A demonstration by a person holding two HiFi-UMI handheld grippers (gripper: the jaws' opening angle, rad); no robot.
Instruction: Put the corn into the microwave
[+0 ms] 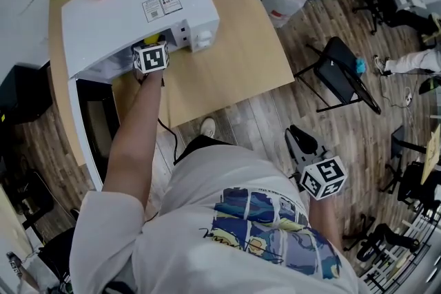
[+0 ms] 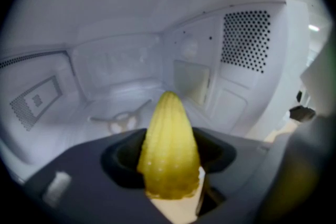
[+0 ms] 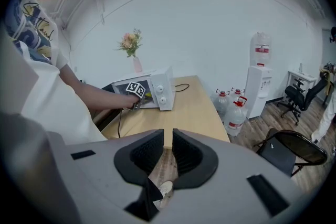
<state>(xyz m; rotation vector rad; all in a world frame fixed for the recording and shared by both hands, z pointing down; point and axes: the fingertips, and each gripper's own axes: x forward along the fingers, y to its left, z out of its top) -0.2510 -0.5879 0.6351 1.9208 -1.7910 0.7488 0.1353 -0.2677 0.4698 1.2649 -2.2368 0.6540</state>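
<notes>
We have the left gripper (image 2: 168, 157) pinching the corn (image 2: 168, 131) by its thick end, tip aimed into the cavity of the open microwave (image 2: 121, 68) and seemingly above its floor. The right gripper (image 3: 168, 152) idles away from the tabletop (image 1: 241, 58), jaws nearly together on nothing. If we let go from here, the tapered cob could bounce, roll in a curve and come back out of the open front.
</notes>
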